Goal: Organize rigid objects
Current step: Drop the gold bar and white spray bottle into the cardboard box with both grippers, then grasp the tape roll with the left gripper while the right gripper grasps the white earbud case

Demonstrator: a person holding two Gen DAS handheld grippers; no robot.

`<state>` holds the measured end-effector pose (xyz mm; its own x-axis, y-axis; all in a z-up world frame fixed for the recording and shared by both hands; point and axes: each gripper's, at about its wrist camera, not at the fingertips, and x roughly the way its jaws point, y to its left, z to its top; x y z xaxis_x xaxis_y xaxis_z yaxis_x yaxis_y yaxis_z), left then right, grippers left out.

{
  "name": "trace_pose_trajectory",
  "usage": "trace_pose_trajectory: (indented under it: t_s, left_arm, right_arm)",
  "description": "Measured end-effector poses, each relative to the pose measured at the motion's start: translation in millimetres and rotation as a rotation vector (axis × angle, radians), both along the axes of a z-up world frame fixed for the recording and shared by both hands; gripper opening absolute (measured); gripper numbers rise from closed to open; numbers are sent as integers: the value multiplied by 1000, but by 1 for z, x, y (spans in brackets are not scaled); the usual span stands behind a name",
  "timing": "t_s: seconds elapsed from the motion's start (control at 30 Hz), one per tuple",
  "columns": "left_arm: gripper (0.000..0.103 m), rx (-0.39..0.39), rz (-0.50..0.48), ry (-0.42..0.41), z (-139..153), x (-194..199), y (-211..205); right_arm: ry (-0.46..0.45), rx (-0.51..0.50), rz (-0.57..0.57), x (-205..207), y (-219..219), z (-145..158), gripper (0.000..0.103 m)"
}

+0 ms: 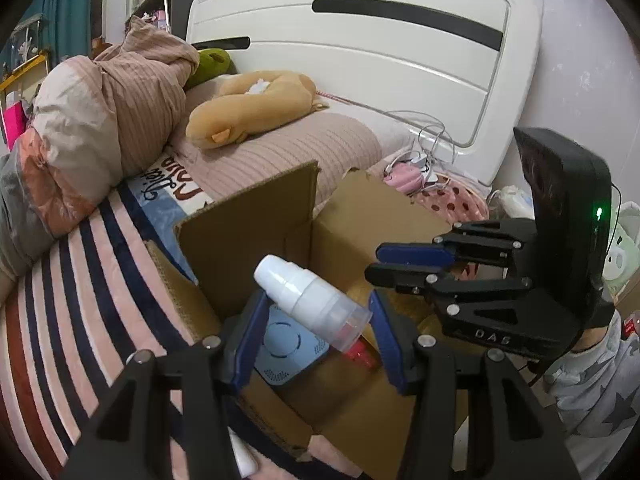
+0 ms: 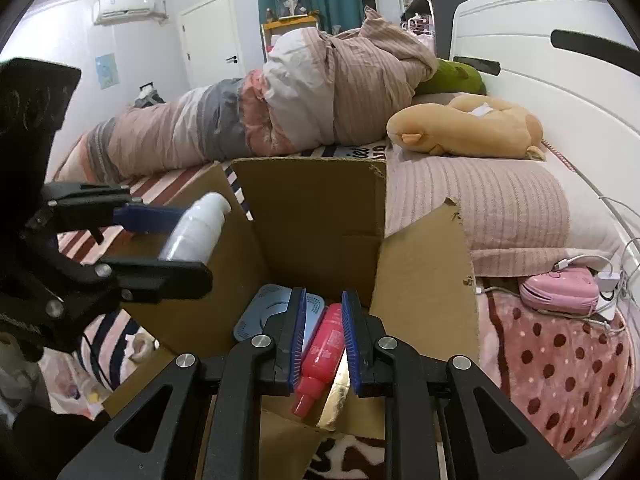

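Left claw: the left claw [image 1: 316, 332] is pinching a white bottle [image 1: 308, 300] between its blue pads [image 1: 250, 340], hanging over the open cardboard box [image 1: 248, 236]; the right wrist view is showing the same claw [image 2: 176, 240] from the side with the bottle [image 2: 198, 228] lying across it.
White bottle: it is tilting, its white cap pointing up and away from the left claw and its clear end sitting near the right pad; it is hovering above the box's contents, touching none of them as far as I can tell.
Right claw: the right claw [image 2: 324, 344] is hanging over the box with its pads [image 2: 298, 344] only narrowly apart and nothing pinched; the pink bottle [image 2: 322, 354] seen between them is lying lower down in the box. In the left wrist view this claw [image 1: 380, 264] is reaching in from the right with its fingers close together.
Cardboard box: the box [image 2: 308, 216] is standing on the bed with its flaps raised.
Inside the box: a pale blue flat device [image 2: 272, 312] is lying just beside the pink bottle, and a gold foil item [image 2: 338, 396] is sitting on the bottle's other side; from the left wrist camera the blue device [image 1: 284, 344] is showing under the white bottle.
Bed: the striped blanket [image 1: 80, 300] is lying under the box, a tan plush toy [image 2: 468, 128] is resting on the pillow beyond it, and a pink pouch [image 2: 560, 290] with white cables is lying to the right.
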<state>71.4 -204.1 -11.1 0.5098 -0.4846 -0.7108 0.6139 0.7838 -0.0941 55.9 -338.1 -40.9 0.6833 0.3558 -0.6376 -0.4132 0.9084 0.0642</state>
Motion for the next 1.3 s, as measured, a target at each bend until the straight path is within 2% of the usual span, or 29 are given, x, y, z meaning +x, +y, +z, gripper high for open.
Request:
trace_pose_trajectory:
  t_s: [0.1, 0.17, 0.3, 0.43, 0.6, 0.77, 0.93, 1.03, 1.17, 1.3]
  left_arm:
    - [48, 6, -11, -9, 0, -3, 1]
    - [53, -8, -15, -4, 1, -5, 5]
    - [54, -11, 9, -22, 6, -10, 15]
    - [64, -53, 34, -39, 16, -19, 35]
    - [66, -91, 108, -81, 30, -36, 76]
    - [74, -55, 233, -146, 28, -60, 128]
    - [74, -63, 321, -133, 1, -80, 181]
    - [74, -74, 347, -90, -31, -90, 207]
    - [74, -107, 310, -23, -75, -96, 223]
    - [74, -157, 237, 43, -115, -97, 220]
  right_arm:
    - [-1, -6, 0, 0, 1, -1, 14]
    - [2, -8, 2, 0, 2, -1, 14]
    - [19, -7, 5, 1, 5, 0, 15]
    - [22, -14, 13, 0, 12, 4, 16]
    - [12, 3, 59, -9, 29, 20, 16]
    - [-36, 28, 165, -29, 68, 40, 16]
    - [-38, 24, 290, -46, 128, 48, 16]
    - [-19, 17, 352, -46, 166, 42, 16]
    - [74, 6, 394, -35, 207, 11, 16]
    - [152, -56, 377, -23, 234, -30, 16]
